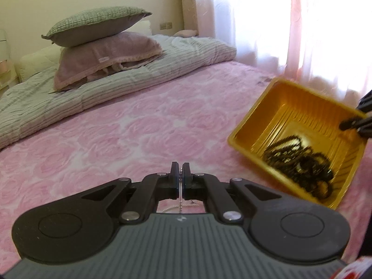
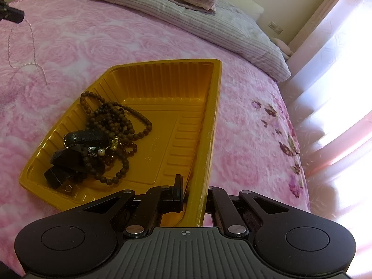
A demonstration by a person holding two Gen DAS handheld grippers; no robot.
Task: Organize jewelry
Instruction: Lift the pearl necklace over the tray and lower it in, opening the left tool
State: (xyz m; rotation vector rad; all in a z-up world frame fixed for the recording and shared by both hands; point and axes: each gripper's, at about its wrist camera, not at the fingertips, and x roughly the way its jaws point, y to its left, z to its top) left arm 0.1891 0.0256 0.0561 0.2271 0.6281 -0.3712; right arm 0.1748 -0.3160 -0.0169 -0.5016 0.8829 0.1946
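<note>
My left gripper (image 1: 180, 179) is shut on a thin silver chain (image 1: 180, 198) that dangles under its jaws. In the right wrist view that gripper (image 2: 19, 16) is at the far left, raised above the pink bedspread, and the chain (image 2: 22, 64) hangs from it in a loop with its end trailing on the cover. A yellow plastic tray (image 2: 162, 81) lies on the bed. It holds dark bead necklaces (image 2: 121, 125), a black strap (image 2: 86, 137) and a small pearl piece (image 2: 100, 151). My right gripper (image 2: 194, 191) is shut on the tray's near right wall. In the left wrist view the tray (image 1: 267, 109) sits to the right, with the right gripper (image 1: 353, 123) on its rim.
Two stacked pillows (image 1: 100, 46) rest on a folded striped quilt (image 1: 69, 97) at the head of the bed. Sheer pink curtains (image 1: 302, 23) hang along the bed's far side. The bed's edge (image 2: 300, 162) runs close to the right of the tray.
</note>
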